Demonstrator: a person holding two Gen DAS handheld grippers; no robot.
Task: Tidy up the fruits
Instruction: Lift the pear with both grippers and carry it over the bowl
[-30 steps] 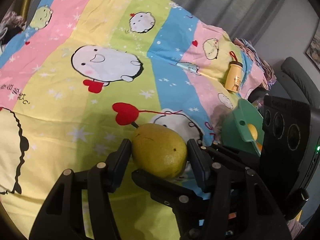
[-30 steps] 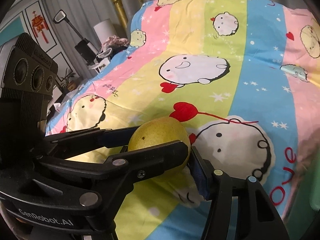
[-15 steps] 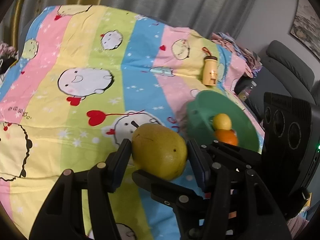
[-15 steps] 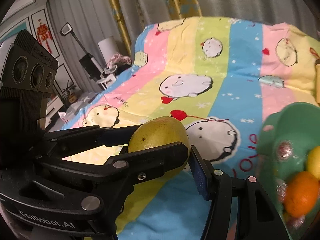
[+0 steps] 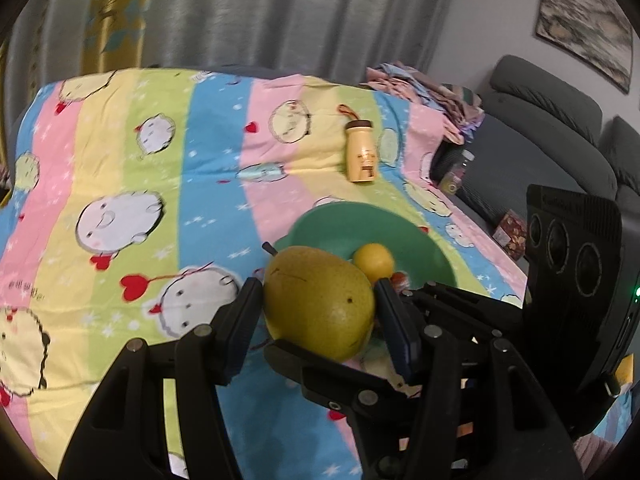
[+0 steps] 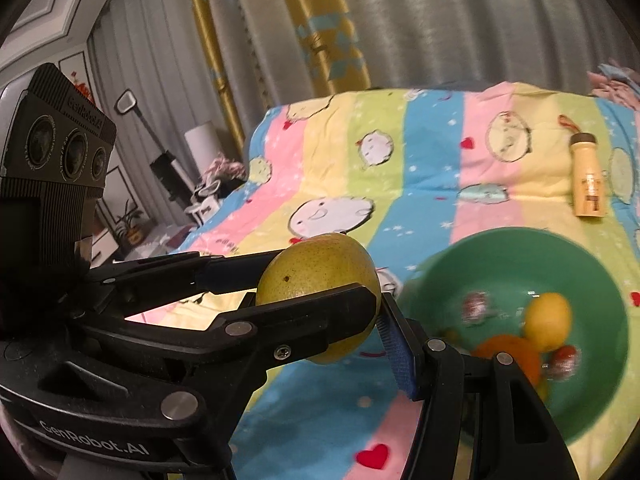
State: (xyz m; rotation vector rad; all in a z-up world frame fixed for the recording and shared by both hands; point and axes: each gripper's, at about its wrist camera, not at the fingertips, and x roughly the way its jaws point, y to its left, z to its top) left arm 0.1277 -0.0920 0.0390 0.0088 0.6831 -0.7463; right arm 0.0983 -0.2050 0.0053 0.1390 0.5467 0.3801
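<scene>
From the left wrist camera, the left claw (image 5: 318,312) was clamped on a yellow-green pear (image 5: 318,300), one finger pressed to each flank, the stem end tipped up and away toward the bedspread (image 5: 132,160). The right claw's (image 5: 320,350) fingers crossed under and beside the same fruit, so both claws gripped the one pear, held up off the bed. Just behind it sat a green bowl (image 5: 360,226) on the striped cartoon bedspread, with a lemon (image 5: 374,260) showing inside; anything else in the bowl was hidden behind the pear. Farther back a small tan bottle (image 5: 361,152) lay on the bed, and a grey sofa (image 5: 552,128) stood off to the right. From the right wrist camera, the pear (image 6: 316,276) sat squeezed between the right claw's (image 6: 374,308) fingers, the left claw's (image 6: 256,276) arms reaching in from the left side to meet it. The green bowl (image 6: 500,256) lay near, low and to the right, blurred, holding a lemon (image 6: 548,320), an orange (image 6: 508,358) and some small wrapped pieces too smeared to name. The tan bottle (image 6: 586,176) lay beyond the bowl on the bedspread (image 6: 420,152).
</scene>
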